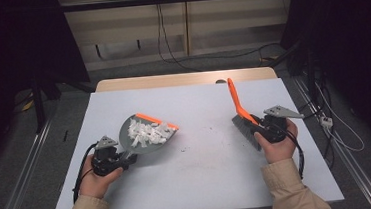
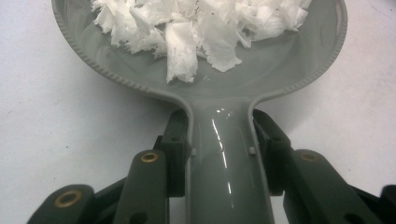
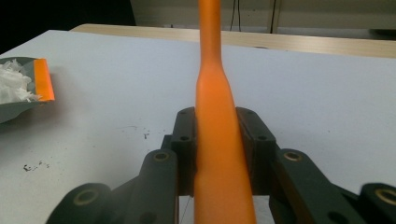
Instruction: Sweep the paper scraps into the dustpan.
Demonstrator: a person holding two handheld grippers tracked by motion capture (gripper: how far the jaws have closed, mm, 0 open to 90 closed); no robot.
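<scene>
A grey dustpan (image 1: 141, 140) with an orange front lip (image 1: 157, 121) holds a heap of white paper scraps (image 1: 148, 132) left of the table's middle. My left gripper (image 1: 127, 159) is shut on the dustpan's grey handle (image 2: 224, 158), a pad pressed to each side. In the left gripper view the scraps (image 2: 201, 28) fill the pan's bowl (image 2: 93, 51). At the right, my right gripper (image 1: 260, 126) is shut on an orange-handled brush (image 1: 237, 100), whose grey bristles (image 1: 243, 130) rest by the tabletop. The orange handle (image 3: 217, 140) runs up between the right pads.
The white table top (image 1: 204, 173) carries fine dark specks and crumbs (image 1: 206, 133) between pan and brush. A wooden table edge (image 1: 181, 78) lies at the back. Cables (image 1: 336, 132) trail on the floor at the right.
</scene>
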